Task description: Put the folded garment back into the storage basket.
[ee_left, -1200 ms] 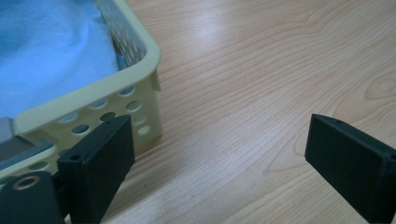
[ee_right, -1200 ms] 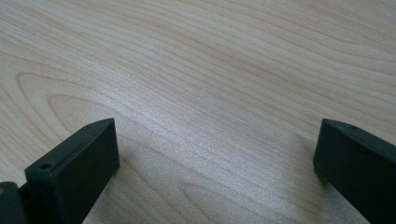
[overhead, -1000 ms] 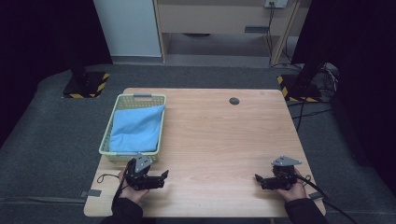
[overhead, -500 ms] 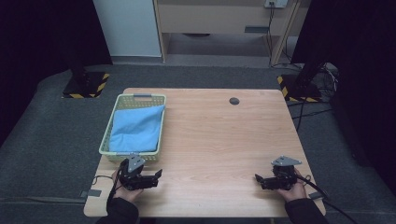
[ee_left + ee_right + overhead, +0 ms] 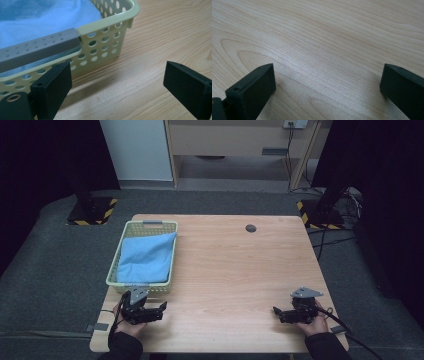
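A pale yellow-green perforated basket (image 5: 172,251) stands at the table's left side with a folded blue cloth (image 5: 145,257) inside it. In the left gripper view the basket's near corner (image 5: 107,42) and its grey handle (image 5: 37,48) are close ahead, with the blue cloth (image 5: 45,17) behind. My left gripper (image 5: 161,310) rests open on the table just in front of the basket's near end, nothing between its jaws. My right gripper (image 5: 276,312) lies open at the front right of the table, over bare wood (image 5: 324,50).
The wooden table (image 5: 235,265) has a small dark round cap (image 5: 250,228) near its far edge. Black stands with yellow-striped bases (image 5: 90,212) sit on the grey floor at both far corners. A cable (image 5: 350,332) trails from the right gripper.
My left gripper has shifted a little to the left and back toward the front edge, near the basket's near end. The right gripper has stayed where it was.
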`<state>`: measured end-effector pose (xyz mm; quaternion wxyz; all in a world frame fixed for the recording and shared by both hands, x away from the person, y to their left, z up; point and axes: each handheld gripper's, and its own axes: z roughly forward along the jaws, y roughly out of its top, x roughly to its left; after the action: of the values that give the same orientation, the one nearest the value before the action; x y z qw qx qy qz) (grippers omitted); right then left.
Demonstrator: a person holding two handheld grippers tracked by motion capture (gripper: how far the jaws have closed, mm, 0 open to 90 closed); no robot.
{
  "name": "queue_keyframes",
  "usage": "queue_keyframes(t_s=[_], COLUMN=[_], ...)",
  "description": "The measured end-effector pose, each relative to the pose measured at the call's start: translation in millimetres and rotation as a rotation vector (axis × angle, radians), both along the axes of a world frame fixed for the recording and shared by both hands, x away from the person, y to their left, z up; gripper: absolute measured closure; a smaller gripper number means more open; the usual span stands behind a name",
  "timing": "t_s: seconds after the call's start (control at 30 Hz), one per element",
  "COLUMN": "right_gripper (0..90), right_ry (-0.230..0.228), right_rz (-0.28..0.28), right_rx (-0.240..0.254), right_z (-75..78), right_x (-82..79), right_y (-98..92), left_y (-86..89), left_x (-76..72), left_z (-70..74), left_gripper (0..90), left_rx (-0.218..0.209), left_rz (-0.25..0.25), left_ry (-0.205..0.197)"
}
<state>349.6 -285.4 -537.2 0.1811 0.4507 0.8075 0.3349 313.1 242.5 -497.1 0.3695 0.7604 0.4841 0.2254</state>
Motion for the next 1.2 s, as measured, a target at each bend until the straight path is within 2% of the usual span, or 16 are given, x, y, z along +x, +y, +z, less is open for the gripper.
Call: queue_keyframes(t_s=[1.2], right_gripper=[0.3], right_ry=[0.0], right_rz=[0.0], right_rx=[0.0], right_z=[0.0], right_x=[0.0], right_y=[0.0], left_y=[35.1], left_x=[-3.2], left_z=[-1.9], left_gripper=[7.4], left_rx=[-0.013], left_rz=[0.082], left_ry=[0.001])
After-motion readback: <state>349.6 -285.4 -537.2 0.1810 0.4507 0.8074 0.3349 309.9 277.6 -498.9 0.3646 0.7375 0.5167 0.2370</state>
